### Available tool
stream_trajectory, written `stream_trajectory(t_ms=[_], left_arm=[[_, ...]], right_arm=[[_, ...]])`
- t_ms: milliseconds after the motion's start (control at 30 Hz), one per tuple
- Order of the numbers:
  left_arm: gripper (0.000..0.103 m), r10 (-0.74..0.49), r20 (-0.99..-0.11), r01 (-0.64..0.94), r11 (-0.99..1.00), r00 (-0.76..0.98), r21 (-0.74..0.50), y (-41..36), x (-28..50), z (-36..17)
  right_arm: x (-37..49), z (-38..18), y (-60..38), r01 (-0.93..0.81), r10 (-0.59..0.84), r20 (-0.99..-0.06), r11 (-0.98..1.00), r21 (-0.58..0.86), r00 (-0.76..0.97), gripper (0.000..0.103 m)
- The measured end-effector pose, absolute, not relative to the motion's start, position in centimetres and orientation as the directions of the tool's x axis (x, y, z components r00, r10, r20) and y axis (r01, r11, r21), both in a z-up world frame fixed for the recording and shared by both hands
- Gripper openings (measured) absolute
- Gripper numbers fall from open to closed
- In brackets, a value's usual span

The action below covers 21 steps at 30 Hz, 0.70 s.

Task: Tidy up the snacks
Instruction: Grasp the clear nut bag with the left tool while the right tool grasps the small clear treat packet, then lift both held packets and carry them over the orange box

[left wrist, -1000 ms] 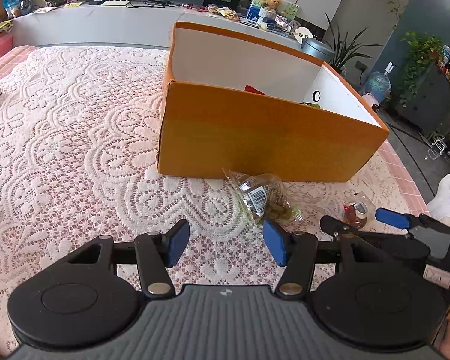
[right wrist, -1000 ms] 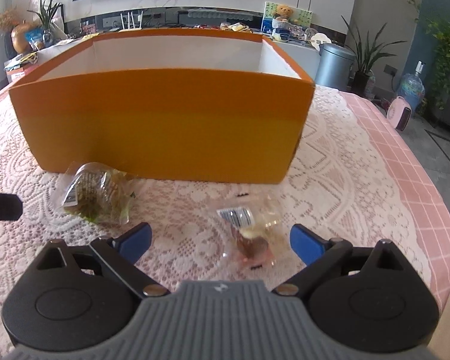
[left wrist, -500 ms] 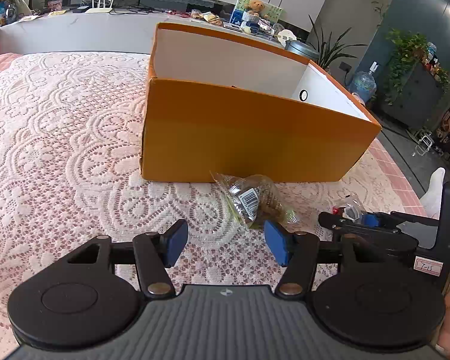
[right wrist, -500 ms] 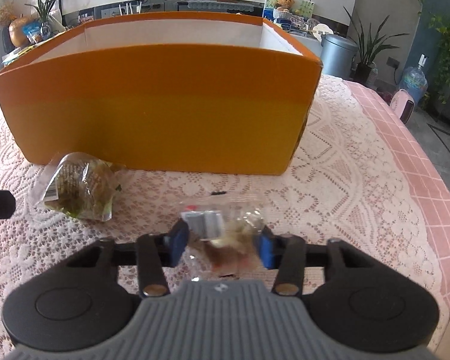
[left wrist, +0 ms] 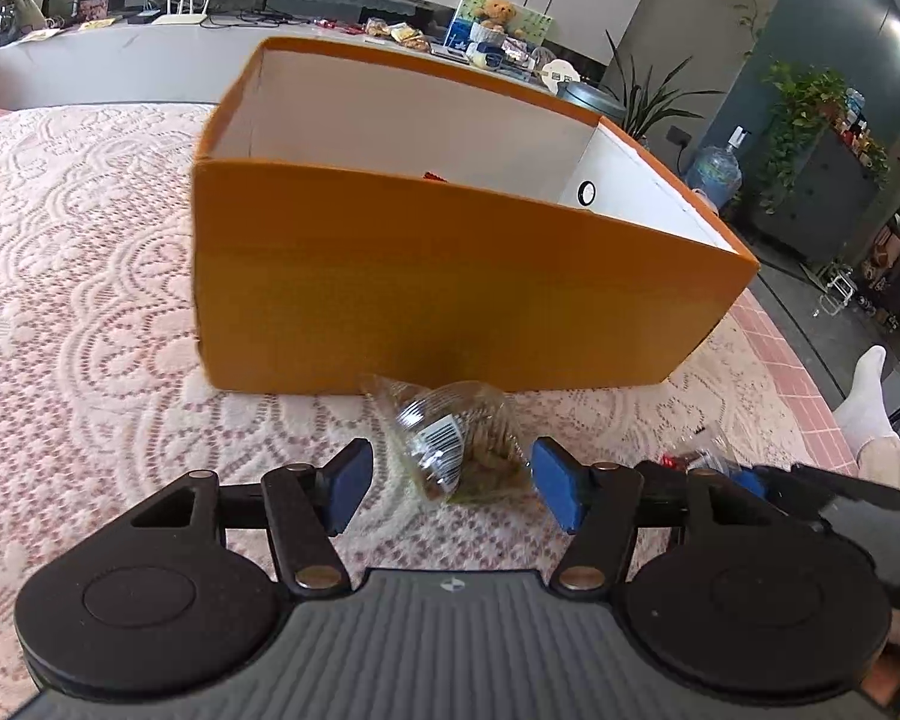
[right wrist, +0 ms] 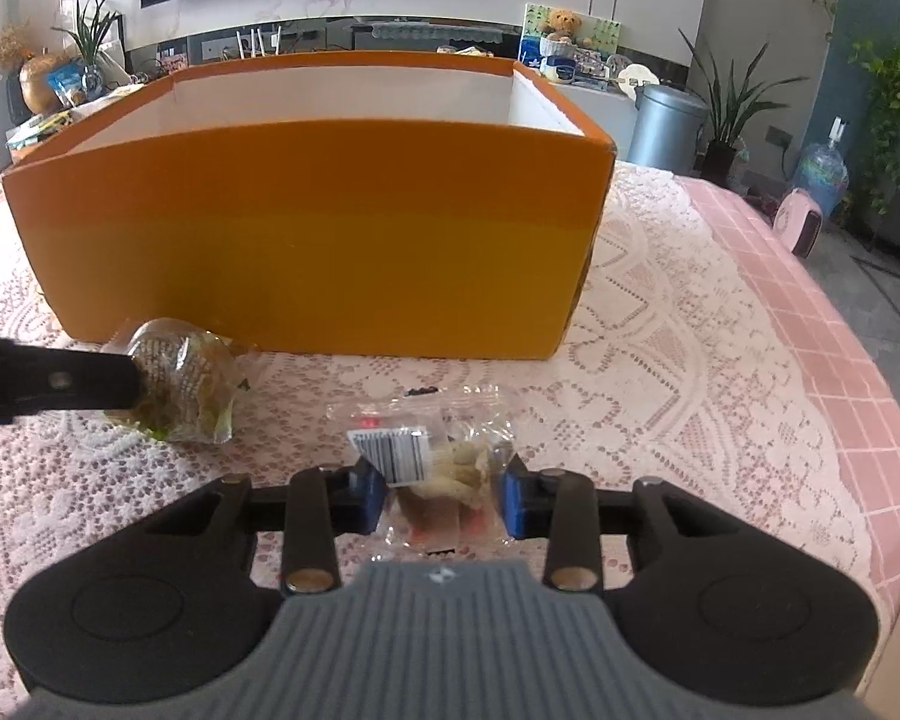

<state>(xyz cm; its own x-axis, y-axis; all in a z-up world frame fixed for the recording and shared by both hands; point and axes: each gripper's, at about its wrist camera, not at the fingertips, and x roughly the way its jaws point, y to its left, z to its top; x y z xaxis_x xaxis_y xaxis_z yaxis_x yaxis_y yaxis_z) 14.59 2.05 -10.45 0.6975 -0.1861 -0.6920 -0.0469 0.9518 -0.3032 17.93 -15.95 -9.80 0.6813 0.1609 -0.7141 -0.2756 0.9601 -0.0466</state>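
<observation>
An orange cardboard box (left wrist: 450,282) with a white inside stands open on the lace tablecloth. A clear bag of green-brown snacks (left wrist: 462,444) lies against its front wall. It sits between the blue pads of my left gripper (left wrist: 453,492), whose jaws are opening and do not touch it. In the right wrist view the same bag (right wrist: 186,390) lies at the left, partly behind a left finger (right wrist: 54,384). My right gripper (right wrist: 443,498) is closing, its pads pressing both sides of a clear snack packet (right wrist: 432,450) with a barcode label. Something red barely shows inside the box.
The lace cloth (right wrist: 660,360) ends at a pink checked table edge (right wrist: 840,372) on the right. A person's foot in a white sock (left wrist: 867,396) is beyond that edge. A grey bin (right wrist: 666,120), plants and a cluttered counter stand behind the table.
My right gripper has closed from wide open onto the clear snack packet. My left gripper has moved forward so the green snack bag now lies between its fingers.
</observation>
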Motion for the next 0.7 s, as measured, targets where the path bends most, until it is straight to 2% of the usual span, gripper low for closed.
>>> stream_trajectory(t_ms=[333,400,467,700], left_arm=[[0.072,-0.177,-0.713,-0.072,0.95,0.678,-0.304,1.6,16.6,-11.6],[0.069,-0.178,-0.714,-0.071,0.95,0.677,-0.304,1.5,16.7,-11.8],[0.058,-0.189,-0.705,-0.058,0.949,0.683,-0.311,1.4,16.7,-11.8],[0.049,-0.172,-0.699,-0.024,0.965,0.694,-0.262,0.2,16.4,-11.5]], right_arm=[[16.9,-9.2,-16.1,-0.298,0.191,-0.694,0.954,-0.035,0.694,0.034],[16.8,-9.3,-15.9,-0.301,0.191,-0.696,0.953,-0.038,0.692,0.034],[16.8,-9.3,-15.9,-0.303,0.191,-0.697,0.952,-0.039,0.691,0.034],[17.2,-9.6,-15.8,-0.305,0.189,-0.706,0.951,-0.04,0.682,0.034]])
